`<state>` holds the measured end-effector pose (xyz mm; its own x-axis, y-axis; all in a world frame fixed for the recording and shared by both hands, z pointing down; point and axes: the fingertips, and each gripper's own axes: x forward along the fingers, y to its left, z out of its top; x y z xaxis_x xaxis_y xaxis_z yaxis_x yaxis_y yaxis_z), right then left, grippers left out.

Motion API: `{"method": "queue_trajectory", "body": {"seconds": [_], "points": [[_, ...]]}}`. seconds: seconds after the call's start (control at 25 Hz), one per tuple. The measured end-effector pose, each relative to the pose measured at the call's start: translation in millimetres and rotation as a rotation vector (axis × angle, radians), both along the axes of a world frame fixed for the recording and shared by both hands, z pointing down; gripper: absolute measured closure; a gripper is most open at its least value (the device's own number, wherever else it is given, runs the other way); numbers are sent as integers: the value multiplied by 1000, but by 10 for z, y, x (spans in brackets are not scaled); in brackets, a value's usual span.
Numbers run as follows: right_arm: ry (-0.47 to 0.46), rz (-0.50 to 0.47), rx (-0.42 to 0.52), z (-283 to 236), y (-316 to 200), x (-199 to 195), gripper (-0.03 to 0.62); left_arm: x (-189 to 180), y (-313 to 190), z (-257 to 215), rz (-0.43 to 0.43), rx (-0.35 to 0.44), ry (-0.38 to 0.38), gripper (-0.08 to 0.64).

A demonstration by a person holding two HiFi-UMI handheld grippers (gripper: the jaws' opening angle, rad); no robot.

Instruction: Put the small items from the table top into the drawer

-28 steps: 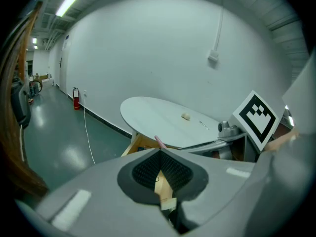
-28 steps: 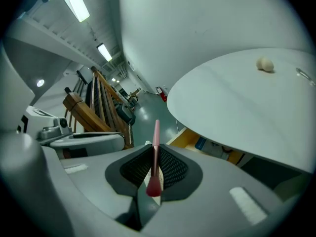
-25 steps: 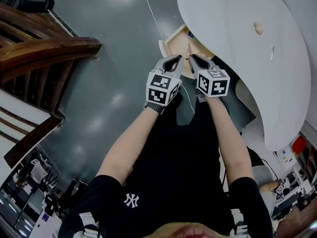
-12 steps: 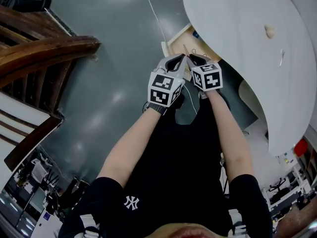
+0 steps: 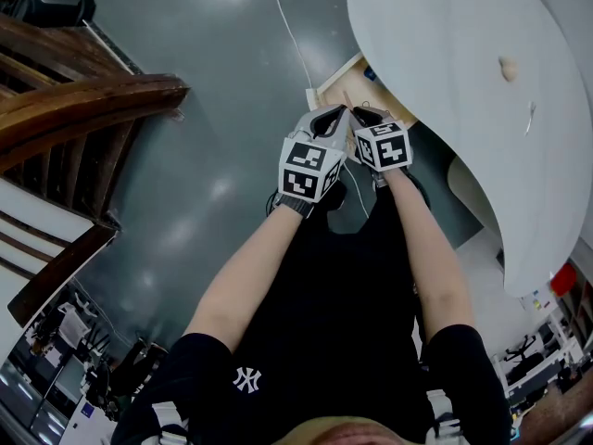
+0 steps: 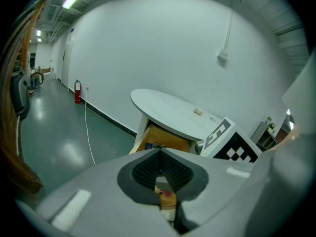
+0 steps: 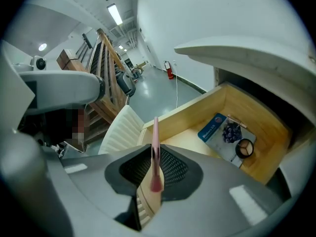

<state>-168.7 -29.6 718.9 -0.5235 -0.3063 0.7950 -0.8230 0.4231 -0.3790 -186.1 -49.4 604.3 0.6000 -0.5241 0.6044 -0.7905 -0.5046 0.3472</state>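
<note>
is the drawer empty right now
No, the right gripper view shows a blue packet and a round compact lying inside the open drawer.

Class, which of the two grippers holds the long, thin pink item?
The right gripper: a slim pink stick juts from between its jaws, which have just been opening slightly. The left gripper pinches only a short yellowish piece.

Thin pink stick [image 7: 155, 152] upright, before open drawer [image 7: 187, 110].

My left gripper [image 5: 326, 119] and right gripper [image 5: 367, 116] have drawn together at the drawer [image 5: 335, 82], upper centre of frame. Right jaws just opened slightly, pink stick [image 7: 155, 149] between them.
</note>
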Motion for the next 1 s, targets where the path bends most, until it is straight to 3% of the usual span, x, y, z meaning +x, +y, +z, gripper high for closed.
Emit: {"method": "queue_trajectory", "body": {"seconds": [0.12, 0.4, 1.0], "points": [[-6, -6, -8, 28, -11, -29, 492, -34, -17, 2, 1, 1, -2, 560], [-19, 11, -3, -94, 20, -31, 502, -53, 16, -88, 20, 2, -2, 560], [-72, 149, 170, -1424, 174, 303, 569, 373, 120, -858, 116, 51, 43, 560]]}}
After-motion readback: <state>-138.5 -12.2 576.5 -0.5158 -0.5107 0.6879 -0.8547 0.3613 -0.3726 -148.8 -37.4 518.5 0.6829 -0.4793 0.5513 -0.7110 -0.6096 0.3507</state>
